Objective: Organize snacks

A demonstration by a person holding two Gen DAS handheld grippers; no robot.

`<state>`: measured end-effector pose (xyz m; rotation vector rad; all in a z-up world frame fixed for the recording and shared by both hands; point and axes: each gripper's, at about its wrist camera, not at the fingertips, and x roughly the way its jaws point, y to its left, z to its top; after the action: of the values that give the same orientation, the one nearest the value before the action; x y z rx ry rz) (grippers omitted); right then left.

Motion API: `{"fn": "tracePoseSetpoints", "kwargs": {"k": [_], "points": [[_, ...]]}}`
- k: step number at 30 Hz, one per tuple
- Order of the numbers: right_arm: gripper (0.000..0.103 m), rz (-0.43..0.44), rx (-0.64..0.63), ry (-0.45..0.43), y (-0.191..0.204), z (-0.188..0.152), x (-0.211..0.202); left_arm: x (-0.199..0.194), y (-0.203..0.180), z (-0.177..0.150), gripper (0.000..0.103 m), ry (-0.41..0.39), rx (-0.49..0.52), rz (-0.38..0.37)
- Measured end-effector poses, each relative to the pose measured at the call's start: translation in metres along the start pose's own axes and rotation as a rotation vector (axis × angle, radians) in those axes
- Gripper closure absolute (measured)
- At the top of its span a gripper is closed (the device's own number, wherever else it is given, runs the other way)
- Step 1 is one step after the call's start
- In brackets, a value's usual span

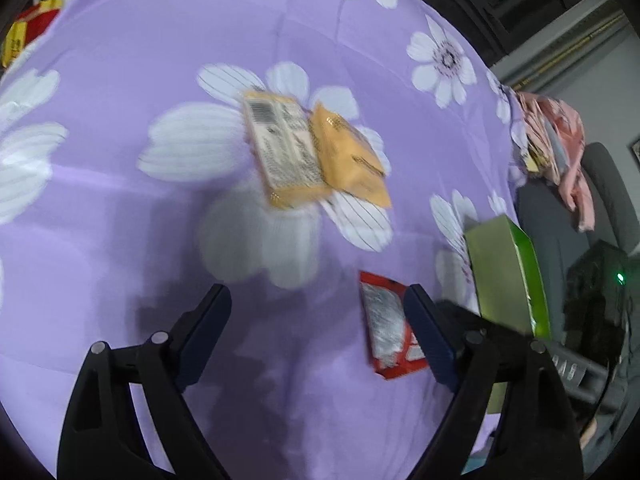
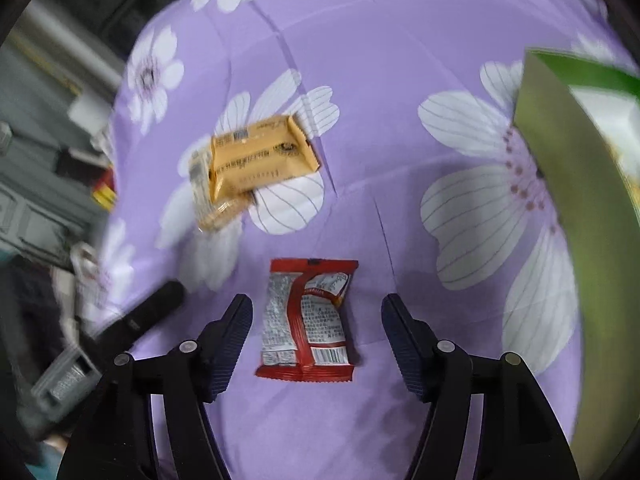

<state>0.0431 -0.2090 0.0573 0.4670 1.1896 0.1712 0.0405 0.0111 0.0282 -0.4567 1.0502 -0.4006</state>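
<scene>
- Left gripper (image 1: 318, 336) gapes wide over the purple cloth (image 1: 120, 220), holding nothing.
- Right gripper (image 2: 316, 344) stands open, straddling the red packet (image 2: 308, 320) without touching it.
- Two orange packets (image 2: 256, 164) overlap beyond.

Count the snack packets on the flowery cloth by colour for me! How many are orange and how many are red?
Orange packets: 2 (top one, printed-side one beneath it)
Red packets: 1
Total: 3

A green box stands beside them; not counted.
</scene>
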Motion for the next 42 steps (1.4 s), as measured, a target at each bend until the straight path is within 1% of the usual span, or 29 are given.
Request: {"fn": "tracePoseSetpoints", "kwargs": {"k": [1, 3, 5, 6, 7, 8, 9, 10, 12, 13, 15, 16, 19, 21, 23, 25, 28, 30, 32, 35, 36, 39, 40, 42], "points": [[0.035, 0.038, 0.041, 0.014, -0.007, 0.002, 0.002, 0.005, -0.004, -0.002, 0.017, 0.018, 0.002, -0.015], [0.036, 0.104, 0.115, 0.055, -0.018, 0.004, 0.011, 0.013, -0.009, -0.006, 0.025, 0.047, 0.002, -0.044], [0.038, 0.136, 0.158, 0.074, -0.017, 0.005, 0.024, 0.019, -0.013, -0.009, 0.031, 0.070, 0.001, -0.077], [0.040, 0.146, 0.169, 0.075, -0.019, 0.005, 0.024, 0.021, -0.015, -0.011, 0.036, 0.073, 0.001, -0.084], [0.045, 0.158, 0.180, 0.074, -0.020, 0.005, 0.025, 0.022, -0.019, -0.013, 0.038, 0.069, 0.011, -0.087], [0.047, 0.162, 0.192, 0.071, -0.022, 0.004, 0.024, 0.023, -0.023, -0.016, 0.043, 0.064, 0.035, -0.092], [0.052, 0.164, 0.203, 0.074, -0.024, 0.003, 0.023, 0.026, -0.026, -0.018, 0.051, 0.069, 0.047, -0.101], [0.060, 0.165, 0.212, 0.076, -0.025, 0.002, 0.025, 0.030, -0.029, -0.020, 0.056, 0.084, 0.051, -0.116], [0.065, 0.159, 0.224, 0.082, -0.027, 0.002, 0.025, 0.037, -0.033, -0.024, 0.066, 0.104, 0.063, -0.123], [0.065, 0.173, 0.227, 0.082, -0.027, 0.002, 0.027, 0.041, -0.038, -0.026, 0.068, 0.102, 0.087, -0.108], [0.064, 0.246, 0.238, 0.115, -0.028, 0.002, 0.035, 0.041, -0.044, -0.028, 0.067, 0.074, 0.120, -0.077], [0.065, 0.251, 0.240, 0.115, -0.029, 0.002, 0.038, 0.040, -0.047, -0.029, 0.067, 0.060, 0.136, -0.064], [0.065, 0.251, 0.249, 0.099, -0.030, 0.001, 0.033, 0.040, -0.050, -0.027, 0.069, 0.056, 0.138, -0.075], [0.065, 0.235, 0.243, 0.077, -0.028, 0.000, 0.026, 0.036, -0.056, -0.026, 0.070, 0.038, 0.161, -0.082], [0.064, 0.225, 0.221, 0.031, -0.025, 0.000, 0.011, 0.029, -0.067, -0.025, 0.071, -0.001, 0.202, -0.099], [0.064, 0.215, 0.198, -0.024, -0.022, 0.001, -0.005, 0.024, -0.079, -0.021, 0.071, -0.021, 0.248, -0.122], [0.064, 0.214, 0.186, -0.127, -0.024, 0.003, -0.033, 0.018, -0.096, -0.017, 0.071, -0.056, 0.305, -0.178], [0.064, 0.209, 0.198, -0.174, -0.031, 0.003, -0.050, 0.020, -0.113, -0.017, 0.071, -0.067, 0.349, -0.218], [0.064, 0.185, 0.203, -0.219, -0.040, 0.003, -0.066, 0.026, -0.128, -0.016, 0.071, -0.059, 0.374, -0.252], [0.064, 0.143, 0.236, -0.292, -0.057, 0.003, -0.089, 0.037, -0.150, -0.015, 0.071, -0.018, 0.394, -0.310], [0.064, 0.137, 0.252, -0.313, -0.065, 0.003, -0.095, 0.042, -0.162, -0.016, 0.070, -0.008, 0.416, -0.331], [0.064, 0.149, 0.308, -0.370, -0.092, -0.002, -0.116, 0.049, -0.190, -0.023, 0.069, 0.001, 0.479, -0.364], [0.064, 0.156, 0.333, -0.392, -0.103, -0.006, -0.123, 0.054, -0.202, -0.026, 0.069, 0.014, 0.493, -0.386], [0.064, 0.172, 0.387, -0.434, -0.120, -0.012, -0.134, 0.065, -0.218, -0.029, 0.069, 0.039, 0.493, -0.419]]}}
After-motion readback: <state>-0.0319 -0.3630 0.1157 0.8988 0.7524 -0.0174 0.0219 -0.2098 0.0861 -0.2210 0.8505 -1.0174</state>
